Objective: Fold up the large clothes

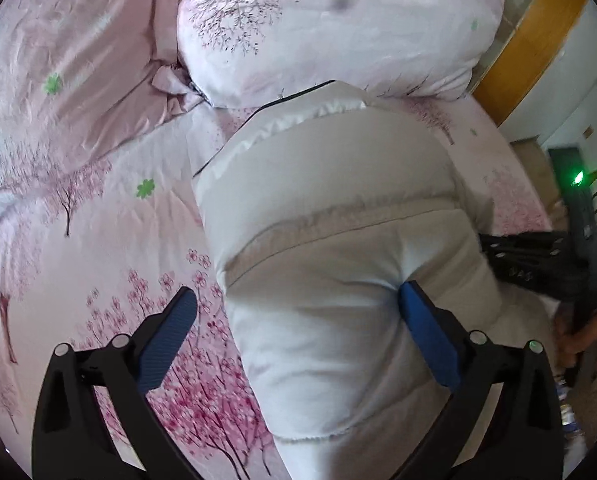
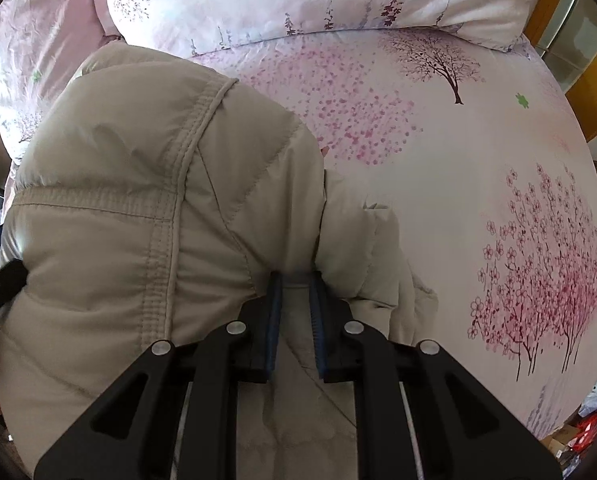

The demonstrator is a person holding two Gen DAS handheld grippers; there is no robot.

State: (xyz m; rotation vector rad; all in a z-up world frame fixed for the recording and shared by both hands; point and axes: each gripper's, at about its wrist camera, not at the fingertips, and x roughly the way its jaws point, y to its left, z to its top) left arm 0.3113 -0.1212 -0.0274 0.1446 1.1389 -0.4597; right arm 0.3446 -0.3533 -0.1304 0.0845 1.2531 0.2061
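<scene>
Jacket (image 2: 138, 208): beige, quilted, bunched on the bed sheet (image 2: 478, 184); fills the 9 o'clock half of the right wrist view.
Right gripper (image 2: 296, 284): jaws nearly together, pinching a jacket fold.
Left gripper (image 1: 298, 308): jaws spread wide; right pad touches the jacket, left pad over the sheet.
Pillow (image 1: 338, 32): at 12 o'clock, beyond the jacket.

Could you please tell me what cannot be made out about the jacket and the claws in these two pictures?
- Puffy jacket: its overall shape and fold state; both views crop it at the lower edge.
- Right claw, shut on the jacket: which part it pinches; folds bury the pads.
- Left claw, open: whether its right finger presses the fabric or only touches.
- Bedsheet beneath the jacket: hidden.
</scene>
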